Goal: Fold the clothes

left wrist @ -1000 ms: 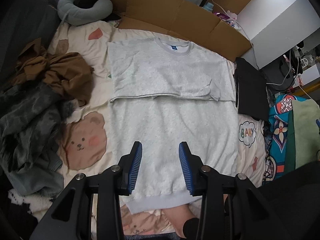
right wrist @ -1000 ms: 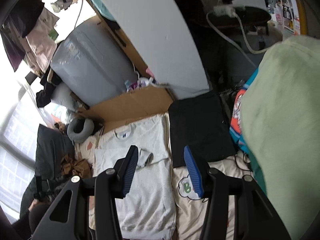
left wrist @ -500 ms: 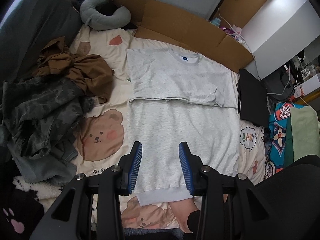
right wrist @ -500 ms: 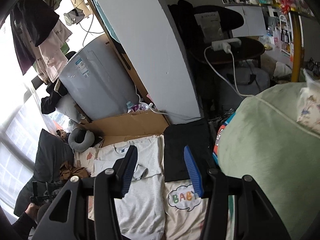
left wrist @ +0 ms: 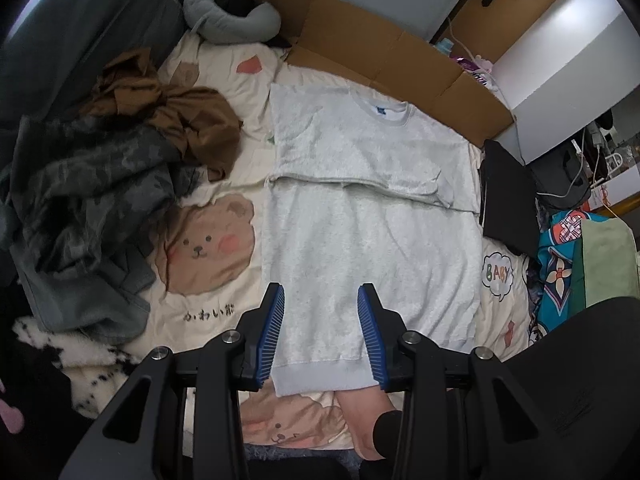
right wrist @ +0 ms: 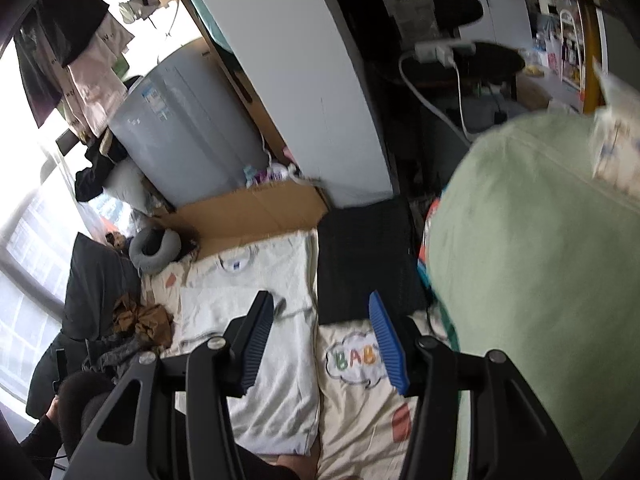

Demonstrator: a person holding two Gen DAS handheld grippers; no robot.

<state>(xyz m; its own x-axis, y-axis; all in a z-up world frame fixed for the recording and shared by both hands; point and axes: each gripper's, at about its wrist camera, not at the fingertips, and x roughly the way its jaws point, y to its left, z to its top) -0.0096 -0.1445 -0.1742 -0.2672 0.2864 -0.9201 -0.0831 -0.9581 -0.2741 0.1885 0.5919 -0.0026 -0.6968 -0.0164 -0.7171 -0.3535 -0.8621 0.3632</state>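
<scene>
Because both the left tongs (left wrist: 320, 332) and the right tongs (right wrist: 324, 340) hang spread and empty above the grey sweatshirt (left wrist: 368, 232) lying flat on the bed (left wrist: 248, 84), an uneven hem pinch could undo its tucked sleeves.

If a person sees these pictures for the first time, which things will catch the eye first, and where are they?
First comes the light grey sweatshirt, spread flat in the middle of the bear-print blanket with its sleeves folded across the chest. To its left lies a heap of brown and dark clothes. The left tongs hang open above the sweatshirt's hem, holding nothing.
</scene>
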